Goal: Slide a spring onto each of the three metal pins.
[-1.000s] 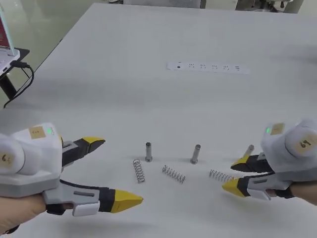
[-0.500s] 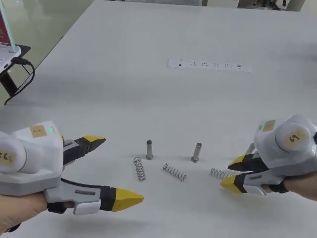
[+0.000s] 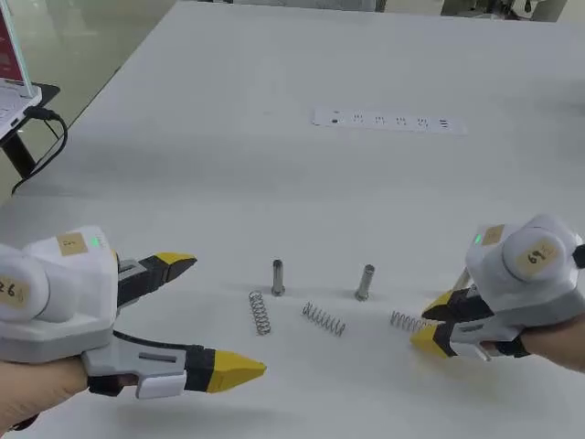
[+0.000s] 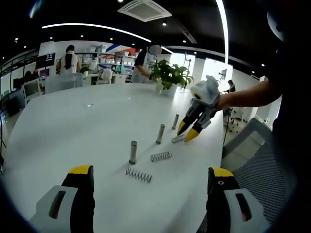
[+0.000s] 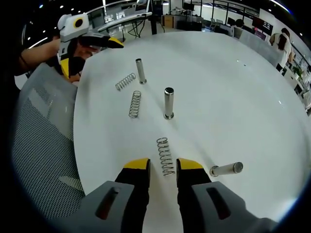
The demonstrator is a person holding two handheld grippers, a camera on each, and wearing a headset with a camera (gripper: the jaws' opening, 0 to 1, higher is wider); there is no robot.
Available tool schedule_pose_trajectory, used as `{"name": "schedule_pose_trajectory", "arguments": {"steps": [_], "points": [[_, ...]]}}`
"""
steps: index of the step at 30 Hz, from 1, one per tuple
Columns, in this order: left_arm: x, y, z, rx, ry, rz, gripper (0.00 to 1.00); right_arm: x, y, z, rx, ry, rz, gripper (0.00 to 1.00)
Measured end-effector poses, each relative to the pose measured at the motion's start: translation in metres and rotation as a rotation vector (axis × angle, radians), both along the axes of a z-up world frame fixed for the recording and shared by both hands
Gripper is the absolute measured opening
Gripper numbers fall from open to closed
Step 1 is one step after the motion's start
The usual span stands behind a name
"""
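Three metal pins and three springs sit on the white table (image 3: pixel 274 183). Two of the pins (image 3: pixel 278 276) (image 3: pixel 365 282) stand upright; the third pin (image 5: pixel 226 169) is just beside my right gripper. The left spring (image 3: pixel 260 312) and middle spring (image 3: pixel 323 319) lie loose in front of the pins. My right gripper (image 3: pixel 430 319) is low at the table and narrowly open, its jaws on either side of the near end of the right spring (image 5: pixel 165 155) without pinching it. My left gripper (image 3: pixel 210 317) hovers wide open and empty, left of the springs.
A white power strip (image 3: pixel 388 121) lies farther back on the table. A laptop (image 3: pixel 9 82) with a black cable (image 3: pixel 46 137) sits off the table's left edge. A mesh chair (image 5: pixel 43 145) is beside the table's near edge.
My right gripper has dropped and moved left, and its jaws now straddle the end of the right spring. The left gripper has stayed about where it was.
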State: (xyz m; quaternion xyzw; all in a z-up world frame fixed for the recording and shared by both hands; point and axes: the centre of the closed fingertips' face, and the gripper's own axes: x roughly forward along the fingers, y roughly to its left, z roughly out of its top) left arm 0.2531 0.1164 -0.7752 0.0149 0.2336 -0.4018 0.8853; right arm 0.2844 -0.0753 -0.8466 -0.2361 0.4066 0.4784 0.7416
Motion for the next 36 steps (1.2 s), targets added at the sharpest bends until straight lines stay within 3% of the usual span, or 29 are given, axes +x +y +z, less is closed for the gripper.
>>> {"name": "schedule_pose_trajectory", "arguments": {"steps": [17, 28, 36], "points": [[0.004, 0.001, 0.000, 0.001, -0.002, -0.001, 0.94, 0.001, -0.002, -0.009, -0.041, 0.010, 0.015, 0.10], [0.002, 0.001, -0.001, 0.002, 0.001, -0.007, 0.95, 0.002, -0.002, -0.009, -0.064, -0.015, 0.045, 0.08], [-0.005, 0.006, -0.016, 0.038, 0.022, -0.021, 0.95, 0.003, -0.002, -0.002, -0.056, -0.027, 0.039, 0.08]]}}
